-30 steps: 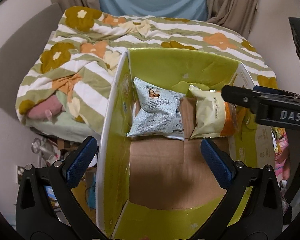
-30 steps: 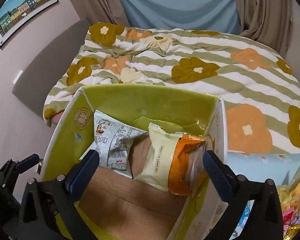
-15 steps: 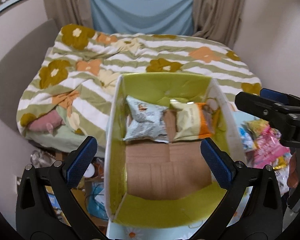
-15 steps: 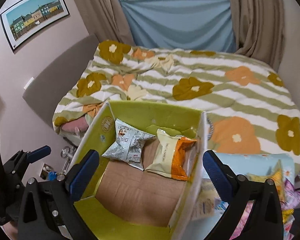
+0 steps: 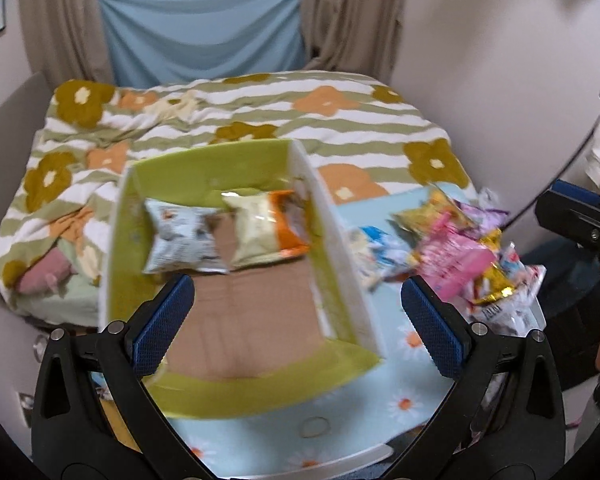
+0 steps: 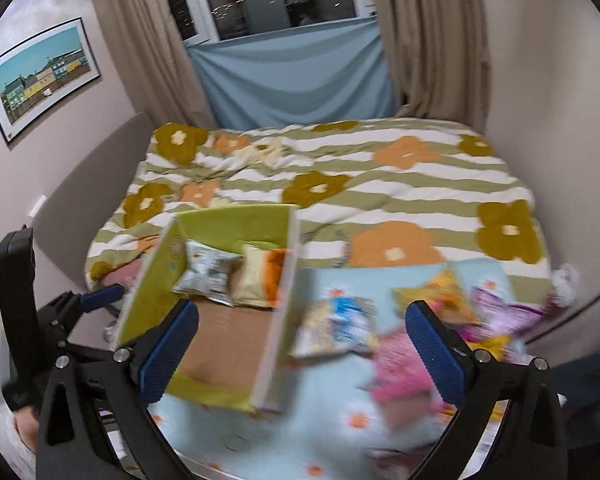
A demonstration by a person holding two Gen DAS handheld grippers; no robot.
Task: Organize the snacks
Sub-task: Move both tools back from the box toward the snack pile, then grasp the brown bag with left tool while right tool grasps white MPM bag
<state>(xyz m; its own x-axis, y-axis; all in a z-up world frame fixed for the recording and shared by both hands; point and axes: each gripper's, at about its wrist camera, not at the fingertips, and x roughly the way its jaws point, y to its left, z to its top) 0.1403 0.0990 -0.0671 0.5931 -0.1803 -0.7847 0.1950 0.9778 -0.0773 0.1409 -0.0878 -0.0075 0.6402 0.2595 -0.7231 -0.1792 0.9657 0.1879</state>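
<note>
My left gripper (image 5: 296, 320) is spread wide and holds nothing, hanging over the near end of the box (image 5: 336, 236). Ahead of it, at the box's far end, a grey bag (image 5: 182, 240) and an orange bag (image 5: 266, 228) lie side by side. My right gripper (image 6: 300, 344) is equally wide and empty, with the loose snack pile (image 6: 440, 320) just ahead on the floral cloth (image 6: 340, 432), right of the box.

No print on the snack packets (image 5: 456, 248) reads clearly (all blurred).
</note>
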